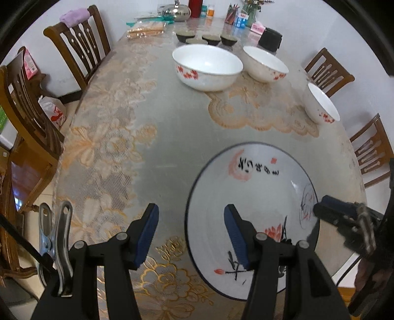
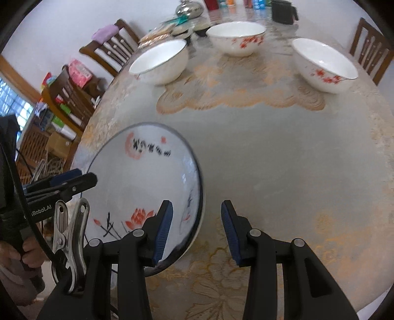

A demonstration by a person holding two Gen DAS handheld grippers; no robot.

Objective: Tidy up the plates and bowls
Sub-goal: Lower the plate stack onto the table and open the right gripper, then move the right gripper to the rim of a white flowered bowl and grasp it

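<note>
White porcelain painted with a red lotus and black brush writing, the plate [image 1: 251,197] lies at the near edge of the table [image 1: 172,137], between my two grippers. My left gripper [image 1: 190,233] stands wide open, its right blue pad over the plate's left half and its left pad out over the lace cloth [image 1: 103,152]; neither pad presses the rim. My right gripper [image 2: 195,231] is wide open as well, its left pad above the plate's right rim, its right pad over bare table. From the left wrist view my right gripper shows at the plate's right edge, though I cannot tell whether it touches. Farther back three white bowls with red blossom sprays sit apart from one another: a large bowl [image 1: 206,66], a middle bowl [image 1: 264,64] just beside it, and a small bowl [image 1: 320,103] off to the right near the table's edge. Behind those stand several small dark cups [image 1: 210,39], a silver teapot [image 1: 176,11] and a pencil holder [image 1: 231,14]. Wooden chairs [image 1: 78,41] line both sides.
</note>
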